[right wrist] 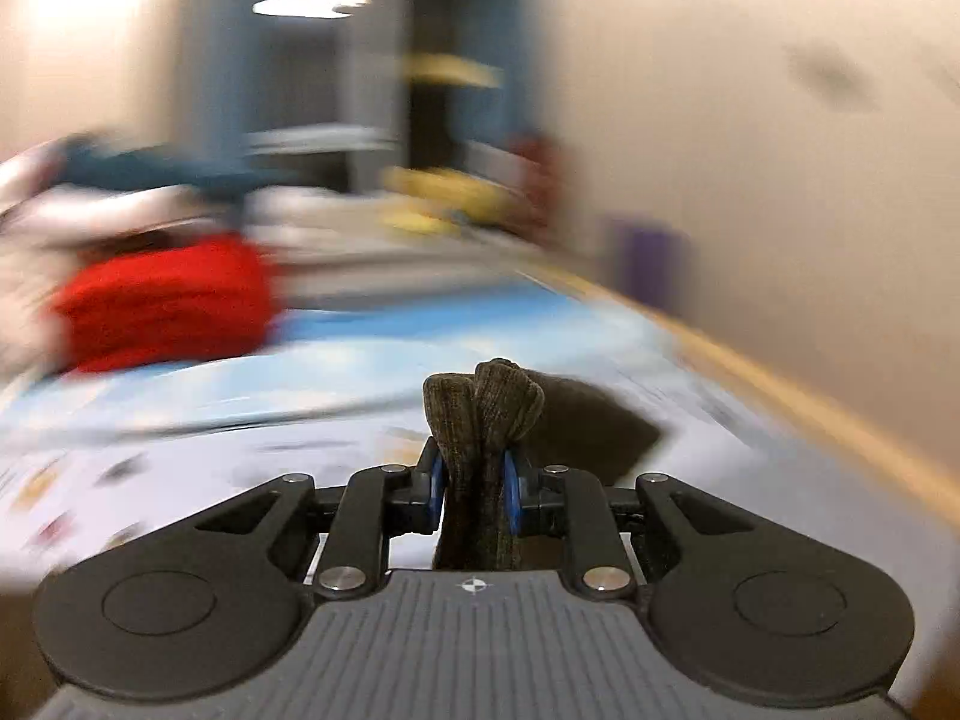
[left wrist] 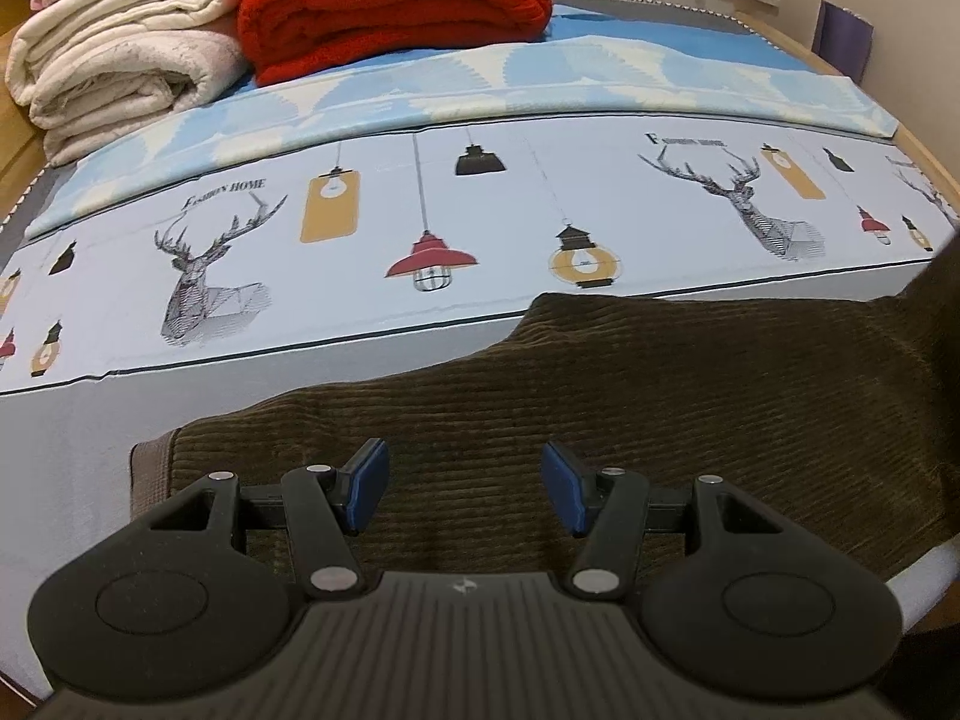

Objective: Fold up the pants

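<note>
Dark olive-brown corduroy pants [left wrist: 630, 396] lie spread across the near part of the bed, their hem at the lower left. My left gripper [left wrist: 465, 489] hangs just above the cloth, open, with nothing between its blue pads. In the right wrist view a bunched fold of the same pants [right wrist: 486, 414] sticks up between the blue pads, and my right gripper [right wrist: 474, 495] is shut on it, lifted above the bed. That view is heavily blurred. The rest of the pants trails down behind the fold as a dark shape.
The bed carries a pale sheet [left wrist: 360, 252] printed with deer and lamps, and a blue-and-white cover [left wrist: 540, 78] behind it. A red blanket [left wrist: 390, 6] and rolled cream towels [left wrist: 114, 54] are stacked at the far left. A wall runs along the right.
</note>
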The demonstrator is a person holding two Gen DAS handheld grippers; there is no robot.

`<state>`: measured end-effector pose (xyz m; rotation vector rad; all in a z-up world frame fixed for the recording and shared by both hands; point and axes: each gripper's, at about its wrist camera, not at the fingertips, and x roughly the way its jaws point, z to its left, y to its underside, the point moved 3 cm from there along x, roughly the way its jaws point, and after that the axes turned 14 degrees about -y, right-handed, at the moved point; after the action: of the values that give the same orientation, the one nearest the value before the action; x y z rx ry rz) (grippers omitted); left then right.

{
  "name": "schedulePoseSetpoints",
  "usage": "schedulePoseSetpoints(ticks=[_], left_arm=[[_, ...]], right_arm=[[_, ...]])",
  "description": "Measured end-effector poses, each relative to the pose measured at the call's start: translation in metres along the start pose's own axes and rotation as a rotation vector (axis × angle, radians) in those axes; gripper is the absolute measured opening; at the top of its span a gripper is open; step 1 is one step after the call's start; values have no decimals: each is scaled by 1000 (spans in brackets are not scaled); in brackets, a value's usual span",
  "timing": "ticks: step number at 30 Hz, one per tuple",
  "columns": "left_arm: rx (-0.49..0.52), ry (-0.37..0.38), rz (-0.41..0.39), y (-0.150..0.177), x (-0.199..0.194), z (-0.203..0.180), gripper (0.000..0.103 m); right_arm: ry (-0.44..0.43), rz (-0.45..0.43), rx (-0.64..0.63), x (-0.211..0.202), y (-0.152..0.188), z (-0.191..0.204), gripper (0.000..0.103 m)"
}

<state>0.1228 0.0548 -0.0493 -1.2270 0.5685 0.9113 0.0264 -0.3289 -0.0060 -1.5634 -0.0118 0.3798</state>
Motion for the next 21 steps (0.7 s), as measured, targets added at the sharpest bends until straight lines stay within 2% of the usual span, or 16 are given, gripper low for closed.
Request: schedulePoseSetpoints(ticks=[3,5,8,10,12,16,21], left_arm=[[-15,-9,7,1,2,10,62],[-28,-14,12,2,3,16,62],[-51,-12,20,2,4,22,62],[-56,-10,23,3,3,24,62],[-51,-10,20,4,3,25,62],[-45,-20,12,3,5,28,62],[-61,-32,26,7,8,38,62]], right_arm=[[-259,109,-161,20,24,87,23],[-420,272,-223,40,59,138,25],[-597,544,-282,60,111,187,31],[-641,570,-308,55,122,203,31],[-671,544,-305,48,117,209,35],[-609,490,-320,43,113,204,56],[-609,572,-325,62,133,203,60]])
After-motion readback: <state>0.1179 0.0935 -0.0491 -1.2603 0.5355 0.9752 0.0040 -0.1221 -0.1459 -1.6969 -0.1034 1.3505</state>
